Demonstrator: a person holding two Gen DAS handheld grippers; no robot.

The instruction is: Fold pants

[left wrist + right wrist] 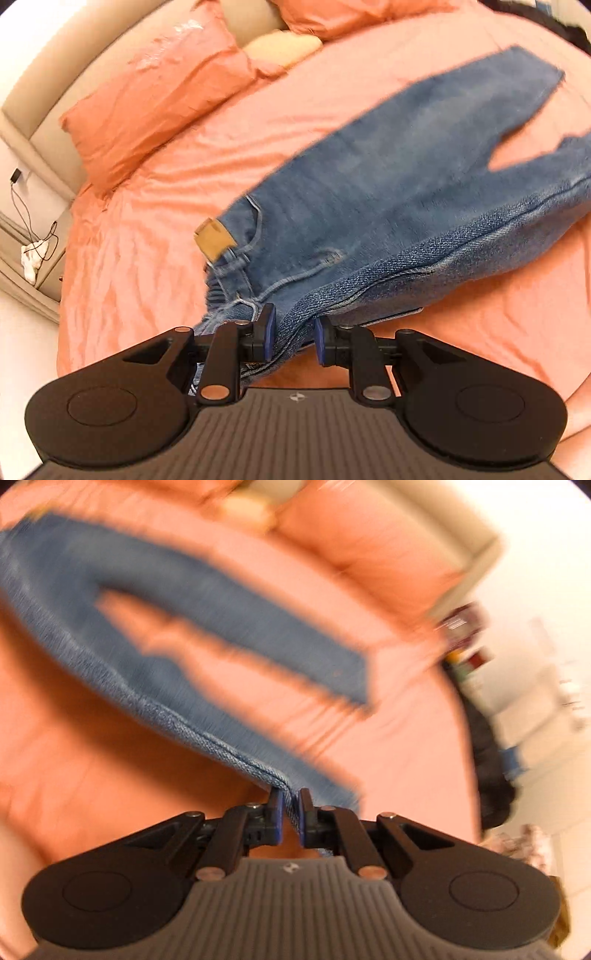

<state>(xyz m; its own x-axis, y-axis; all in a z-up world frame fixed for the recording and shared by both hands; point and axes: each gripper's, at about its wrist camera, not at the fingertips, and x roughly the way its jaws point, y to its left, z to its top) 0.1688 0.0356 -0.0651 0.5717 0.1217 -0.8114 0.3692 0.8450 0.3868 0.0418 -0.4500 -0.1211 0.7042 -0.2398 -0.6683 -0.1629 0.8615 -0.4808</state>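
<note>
- Blue-padded fingers [269,332] of the left gripper [294,334] partly closed, clamping bunched denim at the waistband end of the jeans [388,192]; fingers [275,814] of the right gripper [290,816] nearly together, pinching a stitched seam edge of the same jeans [207,627].
- Coral-pink bed sheet [155,236] filling most of both views, lightly wrinkled, under the jeans.
- Blue jeans stretched between the two grippers, waist end lifted off the sheet at the left gripper, both legs running away across the bed with a narrow wedge of sheet showing between them; right-wrist view badly smeared, so possibly the far leg still lying on the sheet.
- Two coral pillows [155,96] against a beige padded headboard [40,110], well apart from the jeans.
- Pale yellow cushion [280,46] wedged between the pillows.
- Tan label patch [215,240] on the waistband, just beyond the left gripper.
- White cloth-like lump and dark cable [35,254] on a bedside ledge, at the far left edge.
</note>
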